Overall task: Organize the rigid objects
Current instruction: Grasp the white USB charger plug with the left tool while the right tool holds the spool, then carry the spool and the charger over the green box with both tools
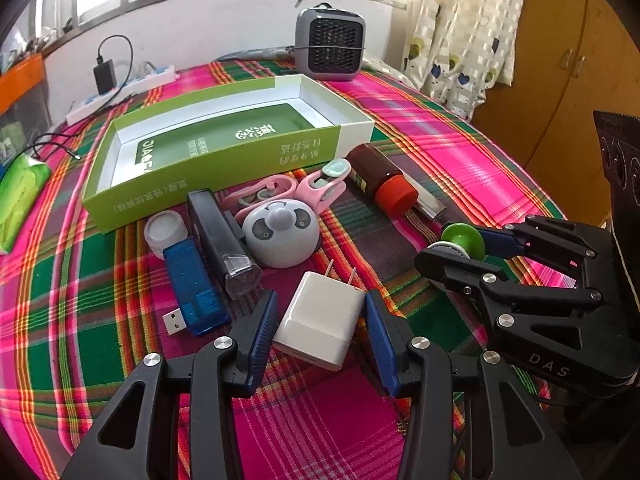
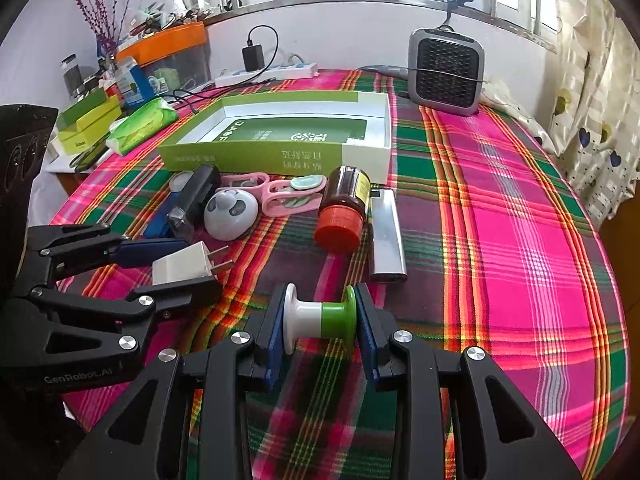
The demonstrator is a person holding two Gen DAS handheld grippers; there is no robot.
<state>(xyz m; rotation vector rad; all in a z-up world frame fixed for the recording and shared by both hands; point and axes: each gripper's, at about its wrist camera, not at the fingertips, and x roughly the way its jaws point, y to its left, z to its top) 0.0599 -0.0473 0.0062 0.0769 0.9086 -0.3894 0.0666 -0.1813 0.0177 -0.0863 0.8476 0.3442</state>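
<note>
White plastic is bracketed: the charger plug [image 1: 320, 320] is flanked by the left gripper [image 1: 320, 336], contact unclear. The green-and-white spool [image 2: 320, 316] is clamped end to end by the right gripper [image 2: 320, 344], the open box [image 1: 224, 184] awaiting behind.

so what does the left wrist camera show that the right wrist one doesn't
Only the left wrist view shows the USB plug of the blue stick and the white jar. Only the right wrist view shows the orange bin, the purple twigs and the whole silver lighter. Both show the green box, the panda gadget, the white charger and the green and white spool.
</note>
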